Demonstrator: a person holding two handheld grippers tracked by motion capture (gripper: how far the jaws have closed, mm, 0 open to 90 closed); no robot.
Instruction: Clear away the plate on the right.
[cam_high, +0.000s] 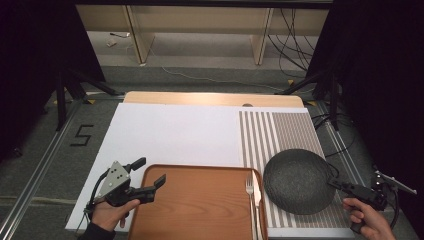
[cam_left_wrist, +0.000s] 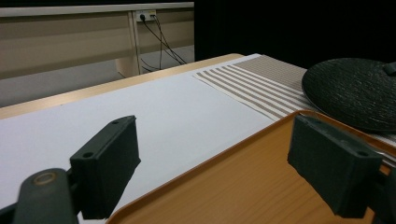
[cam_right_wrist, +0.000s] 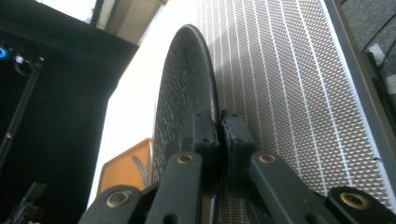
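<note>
Right gripper (cam_high: 334, 182) has the dark plate (cam_high: 299, 181) pinched by its rim, left one is just hanging open over the tray.

From where I'm standing, the plate sits over the striped mat (cam_high: 287, 131) on the right side of the table, and the right gripper's jaws are clamped on its right edge; in the right gripper view the plate (cam_right_wrist: 187, 93) edge runs straight up from between the closed jaws. Looks maybe lifted a bit off the mat, but I can't really tell. The left gripper (cam_high: 150, 177) has its jaws spread wide with nothing in them, poking over the left rim of the wooden tray (cam_high: 200, 205). A fork (cam_high: 250, 200) lies on the tray's right side, just beside the plate.
</note>
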